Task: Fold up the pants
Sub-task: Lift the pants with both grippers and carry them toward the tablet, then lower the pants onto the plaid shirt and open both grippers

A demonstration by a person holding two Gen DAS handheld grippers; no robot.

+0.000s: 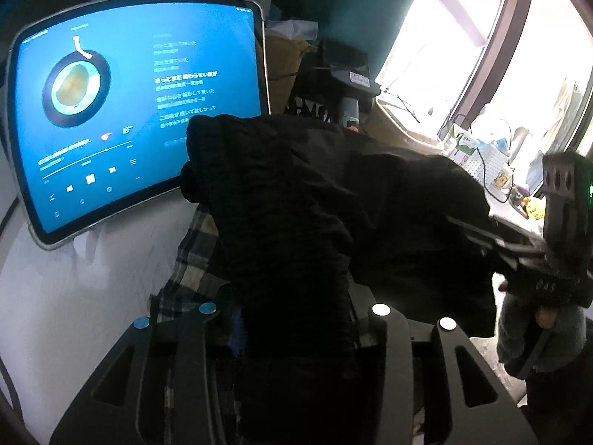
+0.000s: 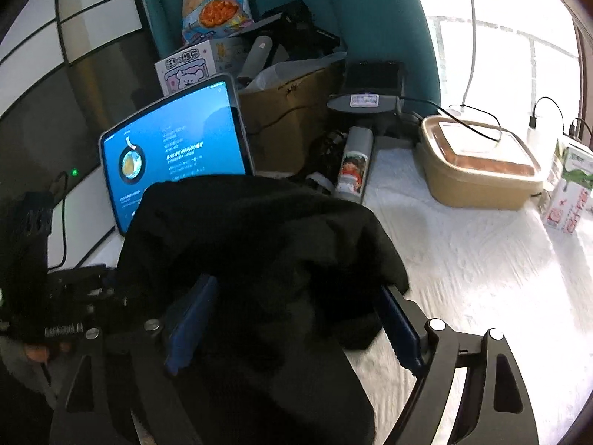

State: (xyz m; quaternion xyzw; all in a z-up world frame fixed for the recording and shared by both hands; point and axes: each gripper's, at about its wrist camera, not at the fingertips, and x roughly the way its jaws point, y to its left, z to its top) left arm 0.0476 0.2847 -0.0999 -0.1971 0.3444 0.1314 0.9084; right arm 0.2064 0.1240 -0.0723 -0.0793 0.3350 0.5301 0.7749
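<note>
The black pants [image 1: 296, 215] hang bunched between both grippers, lifted above the white table. My left gripper [image 1: 296, 333] has pants cloth filling the space between its fingers, so it looks shut on the cloth. The right gripper shows at the right of the left wrist view [image 1: 533, 259], holding the other end. In the right wrist view the pants [image 2: 259, 252] drape over and between the blue pads [image 2: 192, 319] of my right gripper [image 2: 292, 326], which stand fairly wide with cloth between them. The left gripper [image 2: 74, 296] shows at the left edge.
A lit blue tablet [image 1: 137, 118] stands close behind the pants. A plaid cloth [image 1: 192, 259] lies underneath. On the white table [image 2: 481, 278] are a tan lidded container [image 2: 478, 170], a drink carton [image 2: 570, 193], a can [image 2: 354, 163], a cardboard box [image 2: 289, 118] and cables.
</note>
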